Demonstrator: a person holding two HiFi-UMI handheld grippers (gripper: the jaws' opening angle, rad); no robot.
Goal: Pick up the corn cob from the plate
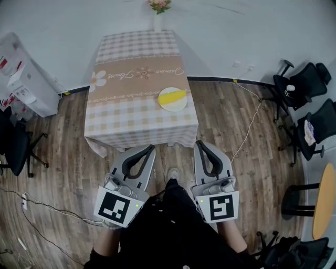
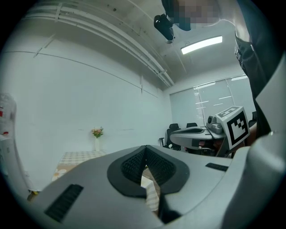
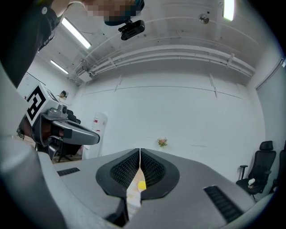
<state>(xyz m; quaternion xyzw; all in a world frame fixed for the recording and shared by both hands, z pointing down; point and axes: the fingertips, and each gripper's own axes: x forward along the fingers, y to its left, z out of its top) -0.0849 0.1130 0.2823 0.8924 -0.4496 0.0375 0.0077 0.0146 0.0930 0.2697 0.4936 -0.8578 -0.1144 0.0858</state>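
Observation:
A yellow corn cob (image 1: 172, 96) lies on a round white plate (image 1: 172, 106) at the near right part of a small table with a checked cloth (image 1: 131, 113). Both grippers are held level over the wooden floor, short of the table's near edge. My left gripper (image 1: 152, 147) is shut with nothing in it, its tips meeting in the left gripper view (image 2: 145, 152). My right gripper (image 1: 200, 144) is shut and empty too (image 3: 140, 154). Through the slit below its tips the corn cob (image 3: 141, 184) shows as a small yellow spot far ahead.
A vase of flowers (image 1: 159, 7) stands at the table's far end by the white wall. Black office chairs (image 1: 310, 105) are at the right, another chair (image 1: 14, 147) and a white cabinet (image 1: 26, 79) at the left. Cables (image 1: 252, 118) run across the wooden floor.

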